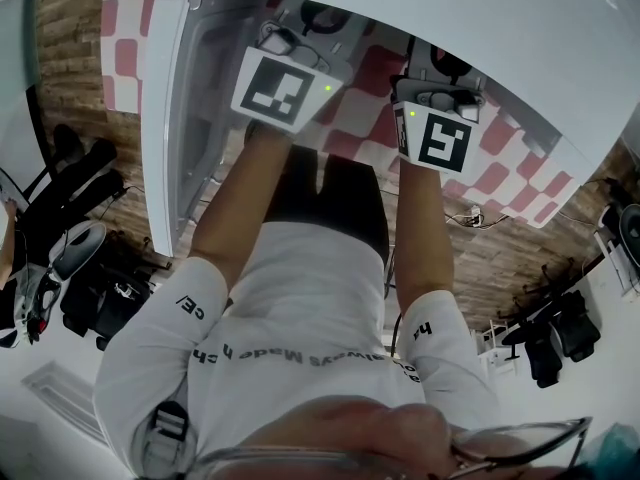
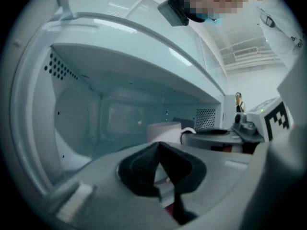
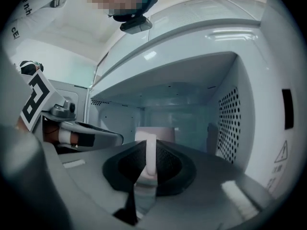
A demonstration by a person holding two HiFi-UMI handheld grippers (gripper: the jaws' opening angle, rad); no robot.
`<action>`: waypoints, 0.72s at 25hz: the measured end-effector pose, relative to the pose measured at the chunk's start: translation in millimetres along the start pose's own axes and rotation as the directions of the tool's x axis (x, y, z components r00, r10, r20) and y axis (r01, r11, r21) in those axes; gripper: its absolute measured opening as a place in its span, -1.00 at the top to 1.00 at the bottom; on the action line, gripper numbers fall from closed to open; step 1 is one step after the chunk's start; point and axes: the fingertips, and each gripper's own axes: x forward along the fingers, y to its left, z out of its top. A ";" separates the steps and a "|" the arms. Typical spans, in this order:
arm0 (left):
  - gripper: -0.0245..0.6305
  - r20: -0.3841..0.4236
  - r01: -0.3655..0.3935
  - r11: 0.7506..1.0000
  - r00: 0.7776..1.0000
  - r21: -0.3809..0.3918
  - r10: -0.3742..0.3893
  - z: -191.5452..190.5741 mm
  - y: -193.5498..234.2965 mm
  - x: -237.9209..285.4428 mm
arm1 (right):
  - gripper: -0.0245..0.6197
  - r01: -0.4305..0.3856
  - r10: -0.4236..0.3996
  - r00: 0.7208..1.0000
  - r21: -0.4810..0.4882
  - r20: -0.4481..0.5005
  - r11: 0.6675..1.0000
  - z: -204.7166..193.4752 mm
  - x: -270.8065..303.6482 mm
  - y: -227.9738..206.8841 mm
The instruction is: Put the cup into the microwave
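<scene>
A white cup hangs at the mouth of the open microwave's cavity. My right gripper is shut on the cup's white handle, which stands upright between the black pads. In the left gripper view the cup shows just beyond my left gripper, whose pads meet with nothing between them. There the right gripper reaches in from the right. In the head view both marker cubes, left and right, sit side by side at the microwave; the jaws and cup are hidden.
The microwave door stands open at the left. A perforated side wall lies close on the right of the cup. A red and white checked cloth covers the surface below. Black chairs stand on the wooden floor.
</scene>
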 end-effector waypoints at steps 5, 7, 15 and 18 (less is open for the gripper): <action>0.92 0.005 -0.009 1.000 1.000 0.000 0.009 -1.6 4.0 6.4 | 0.81 0.002 -0.002 1.000 -0.001 0.003 1.000 -2.8 3.4 -2.3; 0.92 0.005 -0.010 1.000 1.000 0.002 0.010 -2.6 5.1 8.1 | 0.81 0.002 -0.002 1.000 -0.004 0.006 1.000 -3.7 4.3 -2.2; 0.92 -0.003 -0.010 1.000 1.000 0.001 0.010 -4.2 3.6 7.3 | 0.81 -0.001 0.001 1.000 0.003 0.007 1.000 -6.8 4.0 -3.2; 0.92 -0.008 -0.012 1.000 1.000 0.002 0.012 -3.8 3.4 5.4 | 0.81 -0.002 0.002 1.000 0.008 -0.002 1.000 -8.6 2.8 -3.7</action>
